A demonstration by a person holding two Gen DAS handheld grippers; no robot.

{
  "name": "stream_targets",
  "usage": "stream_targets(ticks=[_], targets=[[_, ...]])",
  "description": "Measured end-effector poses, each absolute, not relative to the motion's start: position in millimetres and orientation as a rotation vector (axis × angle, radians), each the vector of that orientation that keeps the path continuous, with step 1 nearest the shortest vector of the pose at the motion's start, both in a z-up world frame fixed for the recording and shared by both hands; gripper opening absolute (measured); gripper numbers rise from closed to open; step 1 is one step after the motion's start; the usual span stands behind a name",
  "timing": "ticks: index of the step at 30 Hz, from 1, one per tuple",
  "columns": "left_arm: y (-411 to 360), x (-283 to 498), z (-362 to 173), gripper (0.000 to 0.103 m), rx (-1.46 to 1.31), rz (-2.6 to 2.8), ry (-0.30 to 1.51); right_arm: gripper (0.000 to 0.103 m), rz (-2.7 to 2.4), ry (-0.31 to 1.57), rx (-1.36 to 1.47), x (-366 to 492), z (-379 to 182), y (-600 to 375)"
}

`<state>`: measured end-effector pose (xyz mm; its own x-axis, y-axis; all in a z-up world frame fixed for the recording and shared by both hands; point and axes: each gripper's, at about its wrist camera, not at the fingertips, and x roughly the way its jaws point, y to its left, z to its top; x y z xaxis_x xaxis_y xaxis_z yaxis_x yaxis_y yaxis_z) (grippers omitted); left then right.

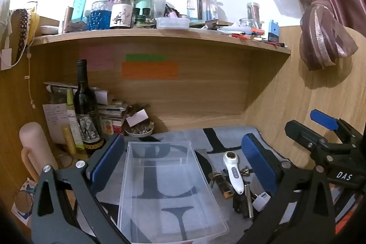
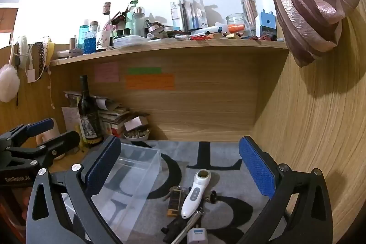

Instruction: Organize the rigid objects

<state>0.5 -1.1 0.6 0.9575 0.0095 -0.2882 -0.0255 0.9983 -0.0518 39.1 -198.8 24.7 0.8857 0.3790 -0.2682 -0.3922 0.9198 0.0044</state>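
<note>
Both grippers, left gripper [image 1: 183, 161] and right gripper [image 2: 180, 166], hover spread wide, empty; white handheld device [image 2: 194, 193] looks light, stiff, slick — pinch its narrow mid-handle.

An empty clear plastic bin [image 1: 169, 189] stands lower centre; lower right of it lie a white handheld device [image 1: 233, 172], a white plug [image 1: 262, 200] and small dark hardware [image 1: 243, 205].

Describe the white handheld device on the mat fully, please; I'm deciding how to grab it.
The white handheld device looks like smooth hard plastic, with a round head holding a dark, gold-rimmed disc, a grey button panel at mid-body and a tapered handle. It lies flat on the grey mat, head pointing toward the desk's back wall, right of the clear box. It rests among small items, its handle overlapping them. Neither gripper touches it.
</note>
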Motion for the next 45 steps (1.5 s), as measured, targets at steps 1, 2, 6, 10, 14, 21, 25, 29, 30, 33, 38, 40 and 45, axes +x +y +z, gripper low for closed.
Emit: stream_targets(ticks=[1, 2, 6, 10, 14, 21, 25, 29, 30, 33, 38, 40, 45], targets=[[-2.1, 1.0, 0.9, 0.103, -0.052, 0.019, 0.290, 0.103, 0.403, 0.269, -0.049, 38.8, 24.8, -198.9], [-0.6, 0.0, 0.6, 0.103, -0.060, 0.022, 0.281, 0.103, 0.402, 0.283, -0.049, 39.1, 25.0, -198.7], [1.6, -3.7, -1.1, 0.103, -0.060, 0.027, 0.258, 0.103, 0.402, 0.275, -0.049, 38.2, 25.4, -198.4], [-1.0, -5.7, 1.9, 0.103, -0.056, 0.021, 0.255, 0.103, 0.401, 0.273, -0.049, 37.6, 25.8, -198.2], [-3.0, -5.8, 3.9, 0.103, -0.049, 0.022, 0.254, 0.103, 0.402, 0.269, -0.049, 36.0, 27.1, -196.9], [-3.9, -6.1, 3.6, 0.103, -0.049, 0.022, 0.254, 0.103, 0.402, 0.267, -0.049, 36.9, 26.1, -198.2], [-3.6, -5.9, 4.0, 0.103, -0.047, 0.020, 0.255, 0.103, 0.403, 0.270, -0.049, 37.0, 25.3, -194.7], [-3.5, -6.1, 3.2, 0.103, -0.048, 0.019, 0.254, 0.103, 0.412, 0.276, -0.046, 39.3, 24.1, -196.0], [-3.7, -6.1, 3.0, 0.103, -0.047, 0.019, 0.254, 0.103, 0.413, 0.275, -0.048, 39.3, 24.1, -195.4], [-4.3, -6.1, 2.8, 0.103, -0.047, 0.022, 0.253, 0.103, 0.415, 0.271, -0.054, 38.6, 24.1, -194.4], [-5.6, -5.4, 3.6, 0.103, -0.049, 0.020, 0.255, 0.103, 0.421, 0.266, -0.063, 37.8, 23.3, -191.9], [-5.5, -5.4, 3.5, 0.103, -0.049, 0.018, 0.256, 0.103, 0.421, 0.265, -0.065, 38.2, 23.3, -191.6], [-5.2, -5.5, 3.0, 0.103, -0.047, 0.018, 0.254, 0.103, 0.426, 0.275, -0.061, 39.7, 22.4, -190.8]])
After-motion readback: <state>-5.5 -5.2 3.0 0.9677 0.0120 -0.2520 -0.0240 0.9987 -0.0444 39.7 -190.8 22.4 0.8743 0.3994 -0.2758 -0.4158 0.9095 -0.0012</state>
